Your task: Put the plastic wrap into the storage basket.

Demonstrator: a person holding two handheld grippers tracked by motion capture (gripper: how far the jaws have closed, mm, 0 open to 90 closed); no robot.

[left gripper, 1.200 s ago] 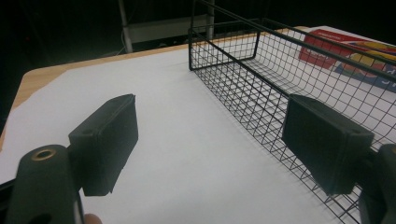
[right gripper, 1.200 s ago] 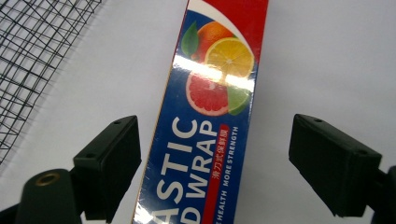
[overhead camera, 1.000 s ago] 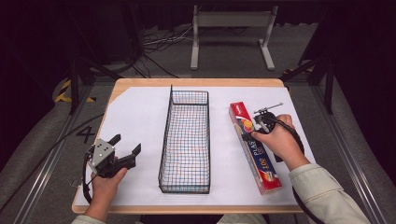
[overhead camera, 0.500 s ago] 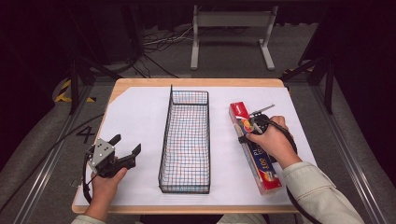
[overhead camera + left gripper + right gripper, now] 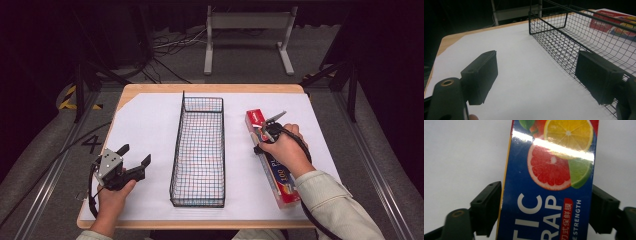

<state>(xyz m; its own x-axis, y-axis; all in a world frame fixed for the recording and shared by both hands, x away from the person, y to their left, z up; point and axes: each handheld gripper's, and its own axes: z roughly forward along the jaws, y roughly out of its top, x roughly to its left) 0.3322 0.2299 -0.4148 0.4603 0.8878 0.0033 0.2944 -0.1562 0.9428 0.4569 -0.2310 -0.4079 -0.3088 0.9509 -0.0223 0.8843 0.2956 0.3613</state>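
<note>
The plastic wrap box [image 5: 272, 157] lies flat along the right side of the table [image 5: 210, 88], running from mid-table toward the near edge, on the white sheet [image 5: 150, 130]. My right gripper [image 5: 264, 134] is down over its far half, jaws straddling the box's width, one at each long side; I cannot tell whether the pads press it yet. The wire basket [image 5: 199, 150] stands lengthwise at the table's middle, just left of the box. My left gripper [image 5: 134, 155] sits near the near-left corner, jaws wide apart, holding nothing
</note>
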